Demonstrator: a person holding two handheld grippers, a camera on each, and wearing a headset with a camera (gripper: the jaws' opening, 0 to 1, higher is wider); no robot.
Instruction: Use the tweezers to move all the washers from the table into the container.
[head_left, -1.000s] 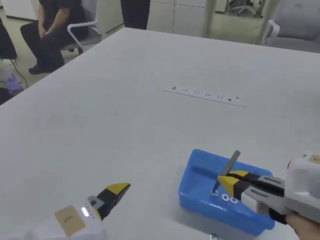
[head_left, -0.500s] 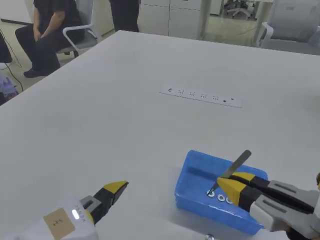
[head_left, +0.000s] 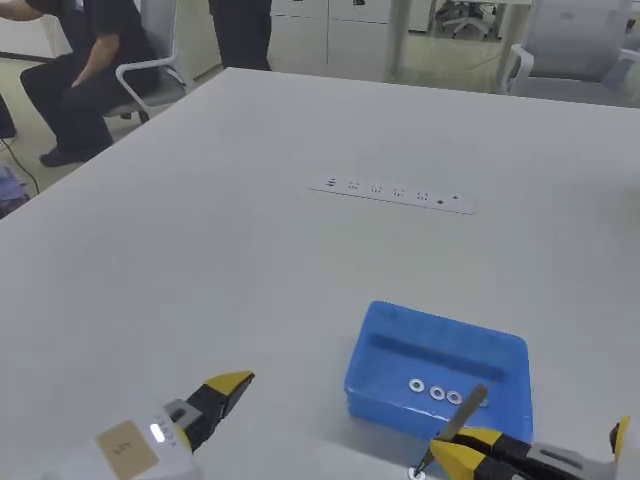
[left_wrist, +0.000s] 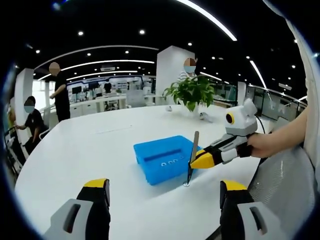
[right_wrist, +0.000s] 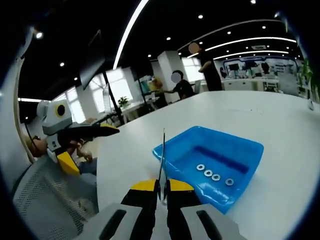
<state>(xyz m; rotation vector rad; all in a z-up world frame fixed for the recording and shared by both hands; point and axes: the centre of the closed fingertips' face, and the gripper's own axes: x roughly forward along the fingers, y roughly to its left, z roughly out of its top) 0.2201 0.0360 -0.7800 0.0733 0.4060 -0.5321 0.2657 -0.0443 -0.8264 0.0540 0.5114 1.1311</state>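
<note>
The right claw (head_left: 452, 458) clenches thin metal tweezers (head_left: 468, 408), their tips by a barely visible, edge-cropped washer (head_left: 418, 473) on the white counter (head_left: 250, 250), just near of the blue plastic container (head_left: 400, 345) holding four washers (right_wrist: 208, 173). The left claw (head_left: 232, 384) hangs released.

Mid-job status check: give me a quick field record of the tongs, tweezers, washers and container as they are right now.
left tongs: open, holding nothing, above the table
right tongs: shut on tweezers
tweezers: tip down at the table, just outside the container's near wall
container: blue, open-topped, on the table
washers in container: four, roughly in a row
washer on table: one small one at the tweezers tip; cannot tell if it is pinched
</note>
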